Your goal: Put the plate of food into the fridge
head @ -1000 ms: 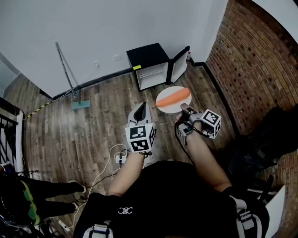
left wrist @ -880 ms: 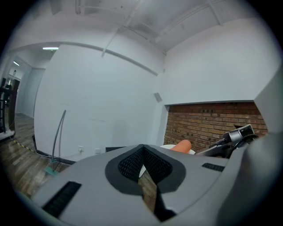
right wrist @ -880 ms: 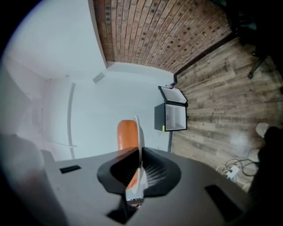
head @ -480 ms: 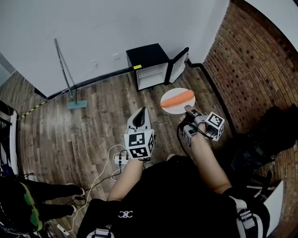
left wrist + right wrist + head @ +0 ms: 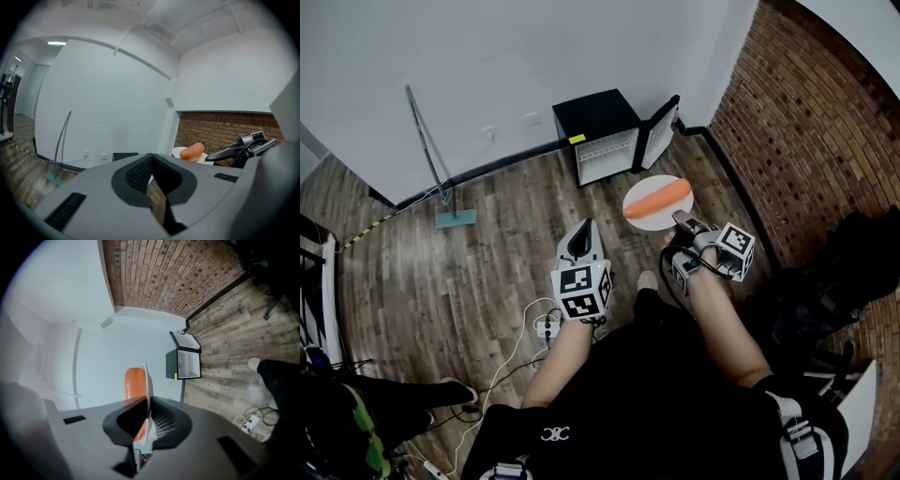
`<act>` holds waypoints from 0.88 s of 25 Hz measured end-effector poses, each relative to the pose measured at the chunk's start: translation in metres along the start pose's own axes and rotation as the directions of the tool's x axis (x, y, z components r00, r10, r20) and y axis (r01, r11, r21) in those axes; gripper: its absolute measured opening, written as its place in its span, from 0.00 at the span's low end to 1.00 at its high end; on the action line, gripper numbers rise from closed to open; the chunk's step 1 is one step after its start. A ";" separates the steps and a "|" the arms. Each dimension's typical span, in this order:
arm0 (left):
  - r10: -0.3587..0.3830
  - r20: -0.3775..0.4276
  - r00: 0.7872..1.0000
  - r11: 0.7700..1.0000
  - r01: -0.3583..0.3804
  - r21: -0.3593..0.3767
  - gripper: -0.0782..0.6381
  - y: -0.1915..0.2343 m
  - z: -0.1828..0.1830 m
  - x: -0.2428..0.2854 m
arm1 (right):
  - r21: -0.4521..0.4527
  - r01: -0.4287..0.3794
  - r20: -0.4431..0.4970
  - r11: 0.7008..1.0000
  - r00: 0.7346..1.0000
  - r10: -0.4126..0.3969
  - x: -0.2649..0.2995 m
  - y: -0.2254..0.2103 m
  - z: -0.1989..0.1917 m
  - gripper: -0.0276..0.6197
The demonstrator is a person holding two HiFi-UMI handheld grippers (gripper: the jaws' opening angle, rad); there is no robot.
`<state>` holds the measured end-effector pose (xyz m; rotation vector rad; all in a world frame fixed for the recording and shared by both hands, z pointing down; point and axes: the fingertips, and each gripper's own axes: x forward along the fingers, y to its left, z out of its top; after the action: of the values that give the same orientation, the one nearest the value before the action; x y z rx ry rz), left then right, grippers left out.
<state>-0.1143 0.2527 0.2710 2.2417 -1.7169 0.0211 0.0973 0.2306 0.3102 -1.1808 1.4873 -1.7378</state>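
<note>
**One plate, one fridge, two grippers**

The right gripper (image 5: 680, 221) is gripping the single plate (image 5: 661, 217) by its rim, jaws opening slightly. The plate is carrying one orange food piece (image 5: 657, 199) before the open fridge (image 5: 598, 127). The left gripper (image 5: 584, 230), farther from the fridge, is keeping its jaws together, empty. One mop (image 5: 455, 218) is leaning left of the fridge. The wooden floor (image 5: 469, 272) is meeting the white wall (image 5: 487, 56) behind and the brick wall (image 5: 806, 122) to the right.

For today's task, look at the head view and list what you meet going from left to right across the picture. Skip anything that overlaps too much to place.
mop → left tongs → plate → brick wall
</note>
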 end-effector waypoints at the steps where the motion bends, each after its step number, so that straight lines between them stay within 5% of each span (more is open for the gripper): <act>1: 0.003 -0.004 1.000 1.000 -0.003 0.007 0.11 0.000 0.000 0.005 | 0.008 0.000 -0.004 1.000 1.000 0.000 0.004 -0.001 0.003 0.09; 22: 0.086 -0.103 0.991 0.995 -0.080 0.063 0.11 -0.043 0.024 0.216 | 0.040 0.015 -0.084 0.999 0.996 -0.012 0.144 -0.008 0.183 0.09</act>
<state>-0.0177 0.0533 0.2813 2.1666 -1.7733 0.2083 0.1941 0.0235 0.3547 -1.1119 1.4883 -1.8385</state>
